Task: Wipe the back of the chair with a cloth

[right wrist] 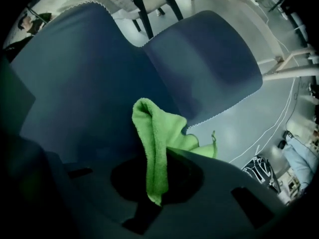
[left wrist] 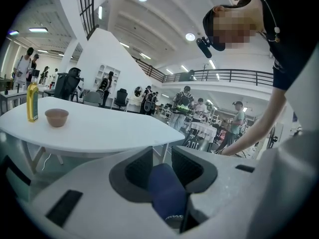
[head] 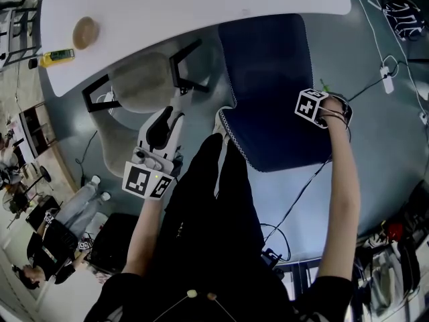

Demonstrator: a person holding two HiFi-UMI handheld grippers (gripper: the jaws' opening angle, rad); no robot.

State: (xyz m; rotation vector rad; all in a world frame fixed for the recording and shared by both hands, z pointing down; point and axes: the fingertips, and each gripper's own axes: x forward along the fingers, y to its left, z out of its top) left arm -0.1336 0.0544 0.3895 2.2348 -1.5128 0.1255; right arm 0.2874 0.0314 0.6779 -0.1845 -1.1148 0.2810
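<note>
A dark blue chair (head: 268,92) with white stitching along its edge stands below me, partly under the white table. My right gripper (head: 320,109) is at the chair's right side, shut on a green cloth (right wrist: 154,143). The cloth hangs out of its jaws over the blue chair surface (right wrist: 99,83), and a green tip of the cloth (head: 324,86) shows in the head view. In the left gripper view, a stitched dark blue chair edge (left wrist: 167,193) fills the gap between the jaws of my left gripper (left wrist: 167,183), which is shut on it. In the head view the left gripper (head: 171,116) lies left of the chair.
The white table (head: 201,5) carries a brown bowl (head: 86,32) and a yellow bottle (head: 57,57). A grey chair (head: 141,82) with black arms stands left of the blue one. Cables (head: 301,193) run over the floor at right. People stand in the background.
</note>
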